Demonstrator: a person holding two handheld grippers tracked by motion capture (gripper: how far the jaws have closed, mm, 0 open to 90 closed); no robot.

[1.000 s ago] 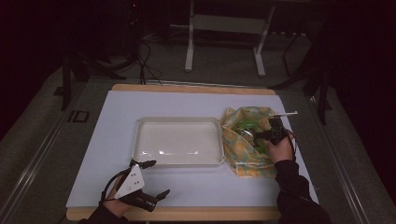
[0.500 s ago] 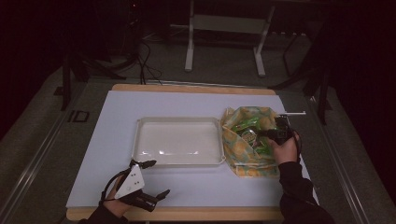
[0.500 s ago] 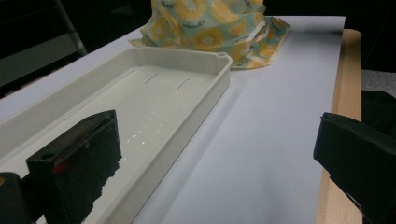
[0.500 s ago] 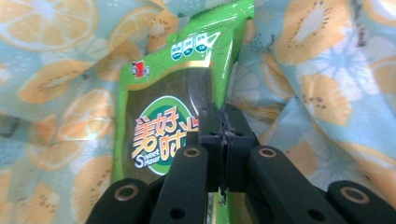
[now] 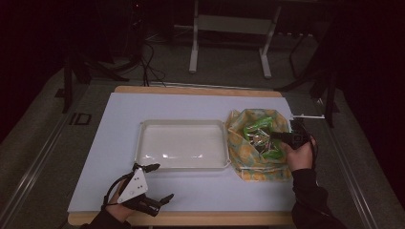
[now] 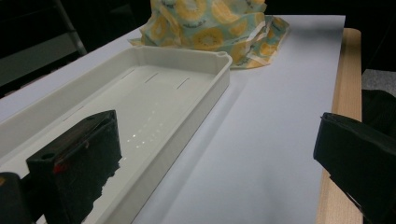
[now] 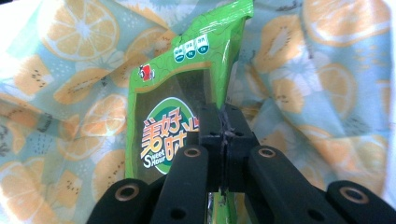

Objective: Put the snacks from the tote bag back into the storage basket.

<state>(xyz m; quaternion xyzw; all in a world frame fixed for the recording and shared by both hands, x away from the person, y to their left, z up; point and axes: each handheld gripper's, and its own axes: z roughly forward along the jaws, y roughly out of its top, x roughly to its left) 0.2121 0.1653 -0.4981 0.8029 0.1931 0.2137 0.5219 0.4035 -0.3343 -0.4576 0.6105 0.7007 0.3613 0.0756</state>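
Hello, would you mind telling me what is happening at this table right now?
A person works with a tool in each hand. The right tool is shut on a green snack packet inside the fruit-print cloth bag at the right of the table. The white tray beside the bag holds nothing. The left tool waits open near the front edge, gripping nothing.

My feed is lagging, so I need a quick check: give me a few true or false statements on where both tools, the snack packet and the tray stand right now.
1. The right tool is shut on the green snack packet. True.
2. The white tray holds a packet. False: it is empty.
3. The left tool is open near the table's front edge. True.
4. The fruit-print bag lies left of the tray. False: it lies on the tray's right.
5. The left tool grips the tray's rim. False: it holds nothing.
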